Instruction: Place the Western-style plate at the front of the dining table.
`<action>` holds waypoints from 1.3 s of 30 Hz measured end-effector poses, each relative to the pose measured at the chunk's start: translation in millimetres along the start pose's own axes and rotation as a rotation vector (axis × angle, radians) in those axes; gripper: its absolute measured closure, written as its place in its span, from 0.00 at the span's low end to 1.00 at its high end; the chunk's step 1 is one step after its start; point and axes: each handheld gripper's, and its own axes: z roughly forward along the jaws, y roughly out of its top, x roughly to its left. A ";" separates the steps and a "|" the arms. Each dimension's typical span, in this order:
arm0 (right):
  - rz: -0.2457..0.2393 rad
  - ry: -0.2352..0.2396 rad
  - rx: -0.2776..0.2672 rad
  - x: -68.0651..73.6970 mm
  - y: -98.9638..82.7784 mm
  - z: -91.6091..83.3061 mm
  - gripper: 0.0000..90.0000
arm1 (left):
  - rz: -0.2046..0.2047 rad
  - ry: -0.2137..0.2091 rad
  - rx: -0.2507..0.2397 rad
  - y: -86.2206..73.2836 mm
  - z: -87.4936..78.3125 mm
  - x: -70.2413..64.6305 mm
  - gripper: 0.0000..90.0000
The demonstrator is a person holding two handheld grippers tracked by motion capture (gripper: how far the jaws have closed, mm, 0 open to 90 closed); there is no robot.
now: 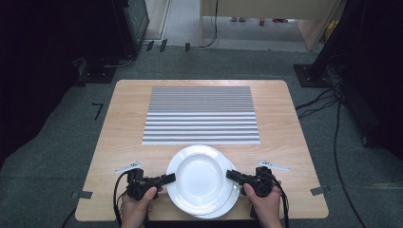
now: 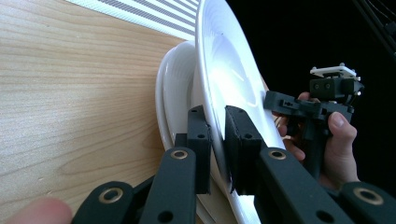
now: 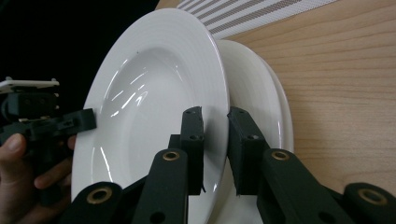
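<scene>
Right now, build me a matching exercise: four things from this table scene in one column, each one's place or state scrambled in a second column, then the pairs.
Things:
1. top white round plate
2. lower white plate
3. grey striped placemat
4. left claw

Places or states:
A. flat on the far half of the wooden table
B. pinching a plate's left rim
C. gripped at both rims
D. lying underneath, on the wood

Pairs: 1-C, 2-D, 3-A, 4-B

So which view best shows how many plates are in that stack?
The right gripper view: the top plate is raised off the lower plates, whose two rims show separately. The left gripper view shows the top plate nearly edge-on, with the lower rims beside it. The high view shows just a sliver of lower rim.
</scene>
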 end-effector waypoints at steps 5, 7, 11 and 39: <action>0.010 0.010 -0.019 1.3 0.2 -2.0 0.89 | -0.004 0.002 -0.002 -0.6 0.9 0.4 0.91; 0.022 0.020 -0.024 1.1 0.4 -3.1 0.90 | -0.006 0.002 0.002 -0.9 1.5 1.1 0.90; 0.014 0.020 -0.042 2.7 0.2 -4.5 0.90 | -0.015 -0.002 0.007 -1.1 2.5 2.3 0.90; 0.028 0.023 -0.184 16.2 2.6 -8.1 0.91 | -0.011 -0.007 -0.035 13.6 4.7 -3.0 0.92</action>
